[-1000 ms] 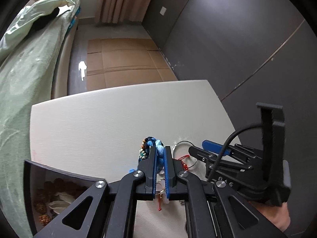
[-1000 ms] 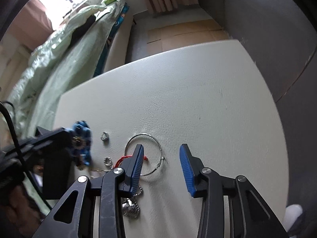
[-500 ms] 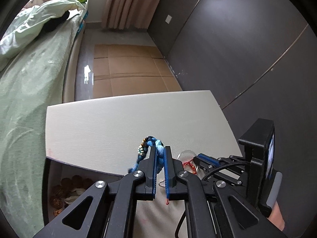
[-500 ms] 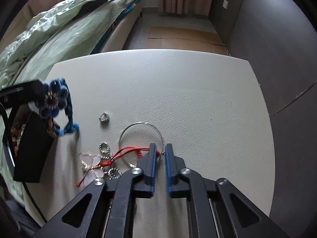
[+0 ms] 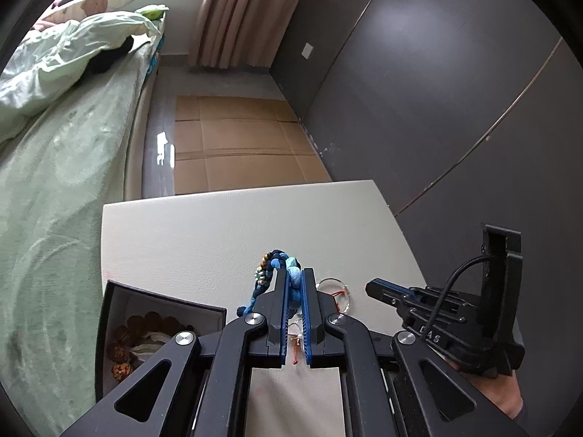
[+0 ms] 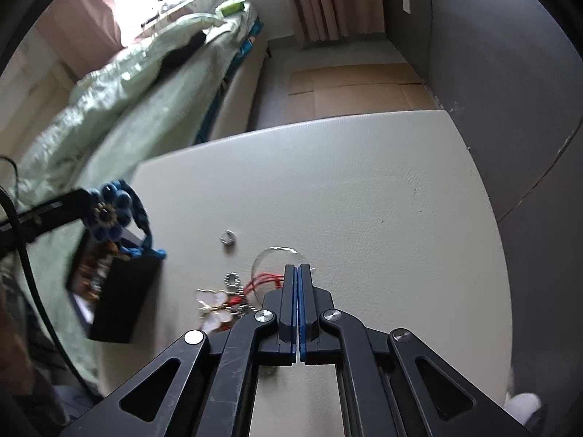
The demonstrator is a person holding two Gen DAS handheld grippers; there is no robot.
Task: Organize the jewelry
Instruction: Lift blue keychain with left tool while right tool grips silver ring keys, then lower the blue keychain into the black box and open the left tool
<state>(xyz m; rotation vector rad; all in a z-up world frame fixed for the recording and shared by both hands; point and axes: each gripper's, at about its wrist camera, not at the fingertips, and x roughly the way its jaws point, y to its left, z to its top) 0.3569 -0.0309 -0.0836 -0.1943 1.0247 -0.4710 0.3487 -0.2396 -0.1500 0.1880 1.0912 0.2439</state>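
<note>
Blue braided bracelet (image 5: 293, 279); red cord (image 6: 265, 279); black box (image 6: 122, 296); off-white table (image 6: 364, 189); pale green bedding (image 5: 54, 167); brown cardboard (image 5: 237, 145).

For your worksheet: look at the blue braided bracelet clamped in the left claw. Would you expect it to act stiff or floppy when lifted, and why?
Probably floppy: the blue braided bracelet droops from the left claw, its tail hanging toward the black box. Likely light, since a narrow pinch holds it. The cord looks grippy rather than slippery.

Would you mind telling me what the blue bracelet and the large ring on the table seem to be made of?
The blue bracelet looks like braided cord, matte, with knotted loops forming a flower. The large ring looks like thin polished metal wire: silvery, glinting.
</note>
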